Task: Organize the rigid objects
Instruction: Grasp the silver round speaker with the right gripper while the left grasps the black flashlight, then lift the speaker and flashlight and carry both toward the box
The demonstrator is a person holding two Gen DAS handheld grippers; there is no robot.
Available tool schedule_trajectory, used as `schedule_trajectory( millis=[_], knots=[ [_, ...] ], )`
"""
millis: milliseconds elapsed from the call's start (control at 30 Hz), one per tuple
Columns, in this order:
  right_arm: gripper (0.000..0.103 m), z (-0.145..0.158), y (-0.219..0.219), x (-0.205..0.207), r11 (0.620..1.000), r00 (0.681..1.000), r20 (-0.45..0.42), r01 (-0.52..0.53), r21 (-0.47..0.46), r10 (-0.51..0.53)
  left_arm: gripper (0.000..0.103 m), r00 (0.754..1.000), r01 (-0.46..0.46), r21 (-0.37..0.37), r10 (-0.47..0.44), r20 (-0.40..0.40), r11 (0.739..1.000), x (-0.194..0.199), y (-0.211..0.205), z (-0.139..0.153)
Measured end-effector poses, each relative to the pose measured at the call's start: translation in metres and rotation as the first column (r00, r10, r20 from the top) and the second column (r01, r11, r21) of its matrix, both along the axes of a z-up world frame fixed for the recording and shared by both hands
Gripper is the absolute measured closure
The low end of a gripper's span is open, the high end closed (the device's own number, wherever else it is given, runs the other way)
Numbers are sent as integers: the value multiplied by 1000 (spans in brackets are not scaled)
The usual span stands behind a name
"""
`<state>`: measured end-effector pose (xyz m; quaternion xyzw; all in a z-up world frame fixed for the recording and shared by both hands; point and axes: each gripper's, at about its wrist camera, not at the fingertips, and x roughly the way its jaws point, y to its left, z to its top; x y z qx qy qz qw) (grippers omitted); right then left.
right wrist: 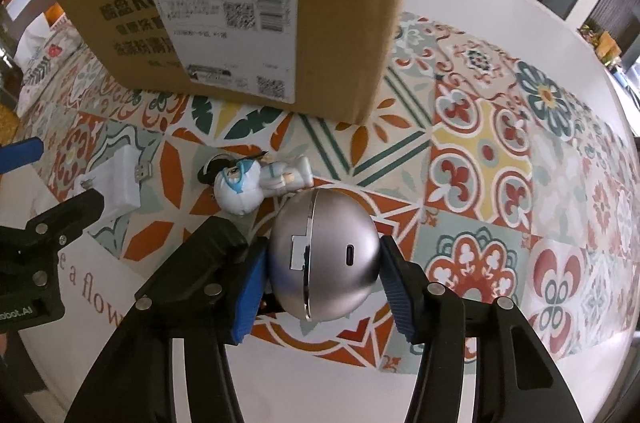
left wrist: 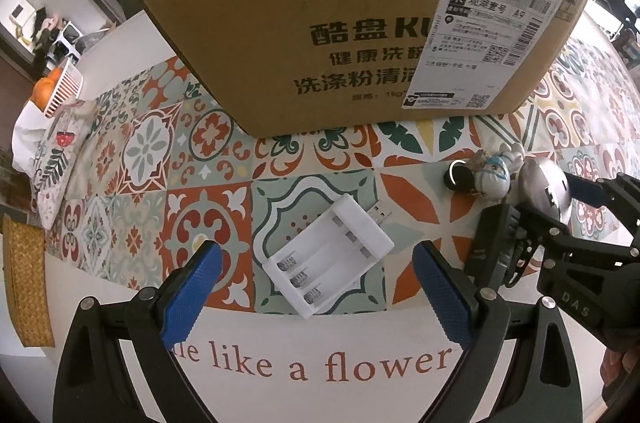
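My right gripper [right wrist: 324,265] is shut on a silver ball-shaped device [right wrist: 324,259] with a charging port; its blue pads press on both sides. Just beyond it a white figurine [right wrist: 256,181] lies on its side on the patterned tablecloth [right wrist: 480,159]. My left gripper [left wrist: 316,263] stands open above a white battery charger [left wrist: 328,255] with a USB plug; the charger lies between its blue fingers [left wrist: 192,287], untouched. In the left wrist view the silver device [left wrist: 544,183], the figurine [left wrist: 496,171] and the right gripper [left wrist: 560,207] show at the right.
A large cardboard box [left wrist: 340,23] with a shipping label stands behind the objects, also filling the top of the right wrist view as the box [right wrist: 340,3]. A pink basket with oranges [left wrist: 60,87] and a patterned cushion [left wrist: 60,151] sit at the left. A woven mat [left wrist: 28,283] lies at the table's left edge.
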<state>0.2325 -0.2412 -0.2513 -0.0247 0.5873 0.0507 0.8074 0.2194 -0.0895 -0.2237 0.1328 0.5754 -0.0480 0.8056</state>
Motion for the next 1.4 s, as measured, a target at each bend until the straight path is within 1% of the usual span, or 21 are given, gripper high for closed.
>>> schedule_trajectory(
  millis=[200, 333, 567, 700, 900, 1100, 1167, 1233, 1300, 1400],
  knots=[
    [49, 17, -15, -17, 999, 998, 30, 48, 9, -48, 6, 999, 37, -31, -37, 7, 999, -7, -10, 7],
    [49, 31, -19, -34, 996, 994, 48, 94, 11, -94, 6, 996, 89, -58, -89, 13, 994, -11, -21, 10],
    [49, 40, -33, -65, 983, 983, 28, 182, 38, -183, 7, 976, 219, -97, -218, 18, 971, -28, -44, 10],
    [49, 37, -42, -78, 973, 974, 9, 224, 48, -225, 8, 962, 270, -128, -273, 0, 954, -35, -58, 6],
    [49, 31, -54, -91, 961, 962, -15, 272, 39, -272, 13, 939, 333, -156, -342, -33, 930, -39, -79, -8],
    [49, 25, -61, -95, 954, 955, -32, 297, 35, -296, 23, 924, 367, -152, -378, -53, 918, -38, -95, -24],
    [49, 24, -61, -95, 954, 954, -37, 298, 35, -297, 25, 921, 373, -151, -385, -59, 915, -37, -99, -29],
    [49, 23, -61, -95, 954, 954, -41, 299, 33, -298, 32, 919, 373, -151, -387, -72, 915, -36, -102, -35],
    [49, 22, -61, -93, 953, 953, -46, 300, 34, -299, 37, 919, 370, -153, -386, -86, 916, -34, -105, -39],
    [49, 21, -59, -93, 953, 953, -51, 299, 39, -297, 41, 921, 366, -163, -382, -76, 916, -34, -106, -40]
  ],
)
